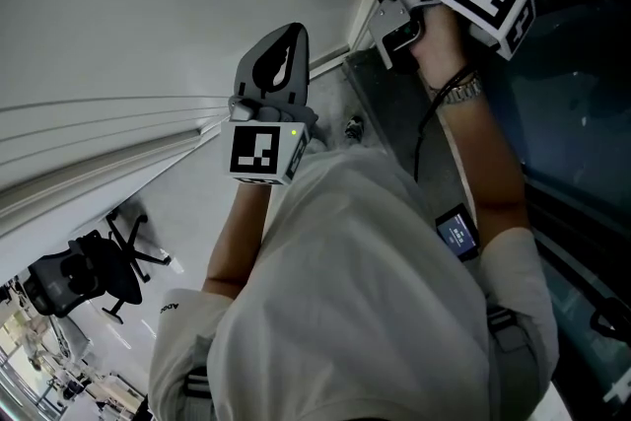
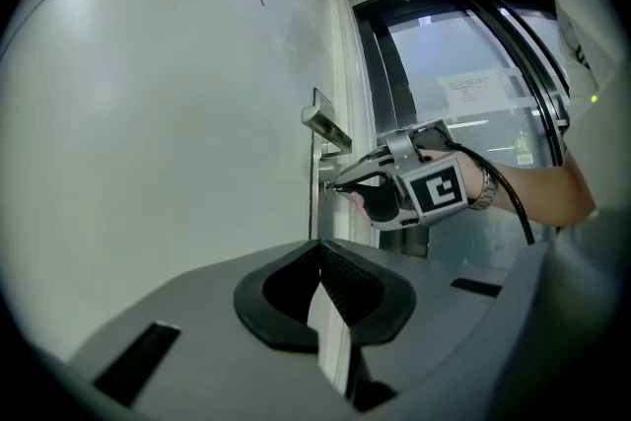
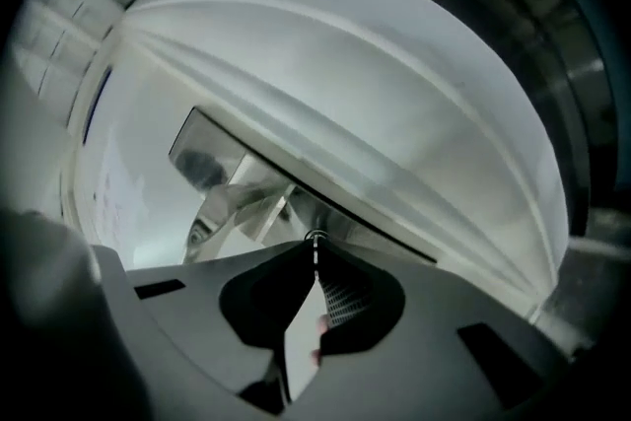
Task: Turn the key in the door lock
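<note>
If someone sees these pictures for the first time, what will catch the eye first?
Most striking is the right gripper with its marker cube, its jaws shut on the key at the lock just below the metal door handle. The left gripper hangs back from the white door, shut and empty.

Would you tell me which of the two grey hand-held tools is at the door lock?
The right tool, shut on the small metal key under the silver lever handle; the left tool hangs back, empty.
</note>
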The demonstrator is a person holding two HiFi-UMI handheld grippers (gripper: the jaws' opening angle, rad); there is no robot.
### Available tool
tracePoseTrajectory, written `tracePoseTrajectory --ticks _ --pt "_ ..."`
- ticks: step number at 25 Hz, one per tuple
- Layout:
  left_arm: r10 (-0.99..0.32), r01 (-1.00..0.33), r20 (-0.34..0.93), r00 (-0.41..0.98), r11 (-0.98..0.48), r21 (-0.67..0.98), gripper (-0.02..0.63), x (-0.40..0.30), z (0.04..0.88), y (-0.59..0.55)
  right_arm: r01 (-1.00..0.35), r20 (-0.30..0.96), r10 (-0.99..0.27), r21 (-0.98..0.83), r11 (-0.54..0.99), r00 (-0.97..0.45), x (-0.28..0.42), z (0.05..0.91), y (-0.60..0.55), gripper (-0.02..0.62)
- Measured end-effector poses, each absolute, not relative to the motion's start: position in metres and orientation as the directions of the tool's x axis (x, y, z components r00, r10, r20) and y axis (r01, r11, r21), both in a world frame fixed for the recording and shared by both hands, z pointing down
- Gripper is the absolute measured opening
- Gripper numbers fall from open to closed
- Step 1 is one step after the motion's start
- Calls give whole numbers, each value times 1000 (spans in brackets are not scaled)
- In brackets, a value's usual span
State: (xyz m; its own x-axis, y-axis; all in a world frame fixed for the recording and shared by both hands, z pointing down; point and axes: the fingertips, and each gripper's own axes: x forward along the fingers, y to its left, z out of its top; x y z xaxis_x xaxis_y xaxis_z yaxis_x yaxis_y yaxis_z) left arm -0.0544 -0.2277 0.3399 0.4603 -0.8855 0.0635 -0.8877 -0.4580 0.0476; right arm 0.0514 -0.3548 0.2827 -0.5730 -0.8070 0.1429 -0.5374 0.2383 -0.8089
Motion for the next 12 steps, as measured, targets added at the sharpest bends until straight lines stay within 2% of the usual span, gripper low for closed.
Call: tracePoseTrajectory --ticks 2,4,9,12 --pt "-886 -888 64 459 -457 46 9 -54 340 -227 -447 123 -798 -872 197 -591 54 283 -356 14" --pt "-887 -889 63 457 -455 45 9 -53 339 -226 -444 102 -793 -867 225 -601 56 281 -357 14" --pt "-887 -890 67 456 -454 46 9 -52 341 -225 -632 126 -771 -662 404 -625 48 282 -347 23" --pt "-888 -891 70 454 -452 46 10 -52 344 -225 -705 164 -756 -523 478 -634 44 289 -341 89"
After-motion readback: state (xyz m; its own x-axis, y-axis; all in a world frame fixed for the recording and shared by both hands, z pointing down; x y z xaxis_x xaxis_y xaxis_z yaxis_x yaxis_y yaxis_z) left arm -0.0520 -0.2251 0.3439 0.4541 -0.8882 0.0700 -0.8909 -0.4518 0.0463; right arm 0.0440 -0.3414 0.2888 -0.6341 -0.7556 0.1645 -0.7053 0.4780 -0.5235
